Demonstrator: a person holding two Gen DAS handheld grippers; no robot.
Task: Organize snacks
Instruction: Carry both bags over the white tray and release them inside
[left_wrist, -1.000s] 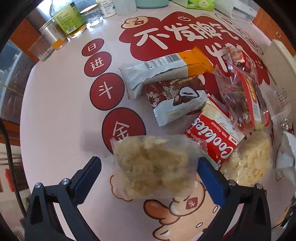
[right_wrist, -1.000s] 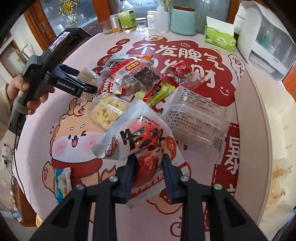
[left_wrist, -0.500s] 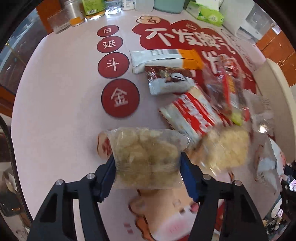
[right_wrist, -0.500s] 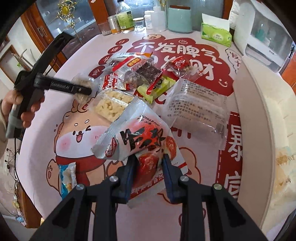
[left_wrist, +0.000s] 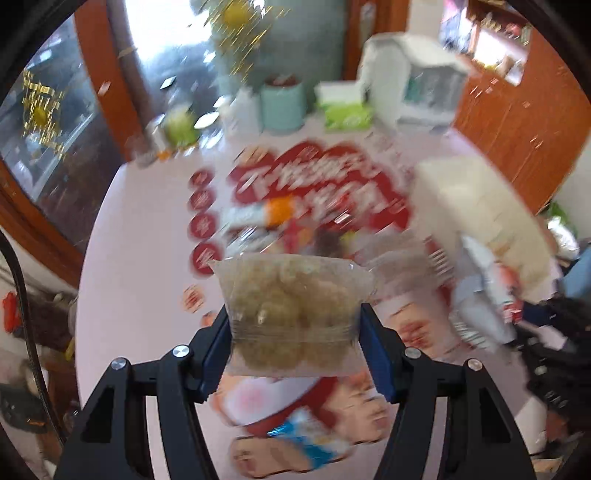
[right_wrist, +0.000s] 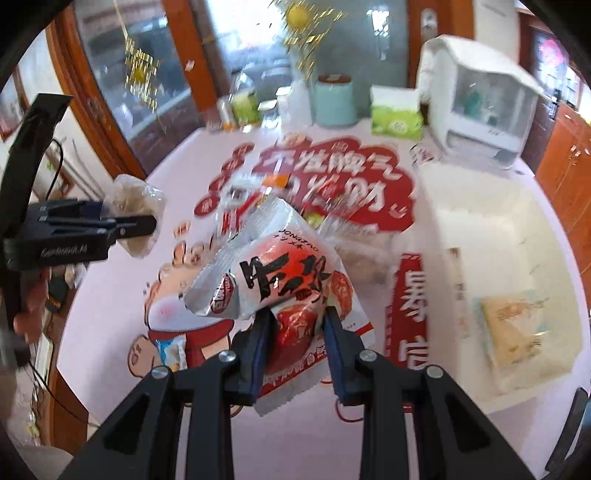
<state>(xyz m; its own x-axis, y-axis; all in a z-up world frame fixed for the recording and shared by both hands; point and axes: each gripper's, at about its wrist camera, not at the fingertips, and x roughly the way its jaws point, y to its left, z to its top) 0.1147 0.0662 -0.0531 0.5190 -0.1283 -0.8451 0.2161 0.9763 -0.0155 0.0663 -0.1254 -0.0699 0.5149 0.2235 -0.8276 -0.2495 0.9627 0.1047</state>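
Currently my right claw (right_wrist: 294, 341) pinches the red snack bag (right_wrist: 273, 284); left claw (left_wrist: 295, 334) pinches the clear puff bag (left_wrist: 293, 314). White tray (right_wrist: 491, 218) lies along the table's right edge, nearer my right claw.

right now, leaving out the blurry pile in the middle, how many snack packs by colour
clear pack of pale puffs, in left gripper: 1
red and white pack, in right gripper: 1
pale yellow pack, in white bin: 1
blue and white pack, on table: 1
total: 4
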